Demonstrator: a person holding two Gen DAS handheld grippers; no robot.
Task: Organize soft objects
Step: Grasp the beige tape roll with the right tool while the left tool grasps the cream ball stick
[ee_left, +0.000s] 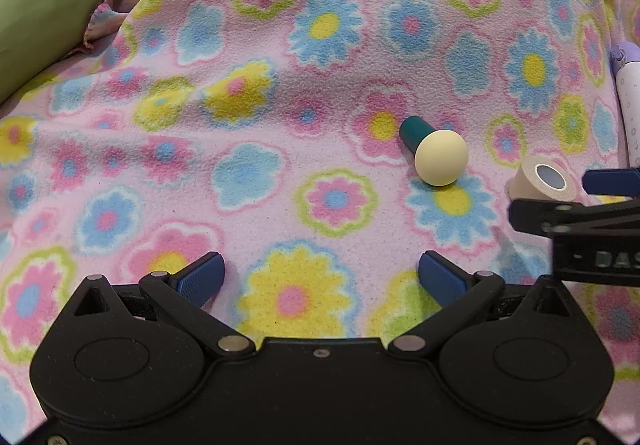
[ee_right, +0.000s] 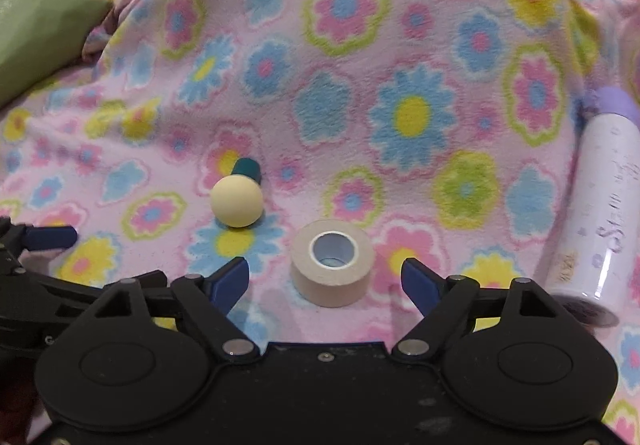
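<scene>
Both pairs of blue fingers stand spread with nothing pinched between them. Starting at my far left, I see a green cushion point(ee_left: 36, 13) resting against the edge of the flowered fleece blanket point(ee_left: 280, 125) that covers the whole working surface. My left gripper point(ee_left: 320, 279) hovers low over a yellow flower print, its pads apart and nothing between them. Further right lies a sponge applicator point(ee_left: 438, 157), its cream ball head toward me and its teal handle pointing away, flat on the blanket and well ahead of the left gripper. Next comes the beige roll of tape point(ee_right: 333, 268), lying with its hollow core facing up; from the right wrist view it sits between the fingers of my right gripper point(ee_right: 325, 281), but neither pad touches it, with pink fleece showing on both sides. In the left wrist view the same roll point(ee_left: 544, 179) peeks out just above the right gripper's black linkage. At the far right a white spray can point(ee_right: 604, 205) with a lilac cap lies on its side along the blanket's edge.
</scene>
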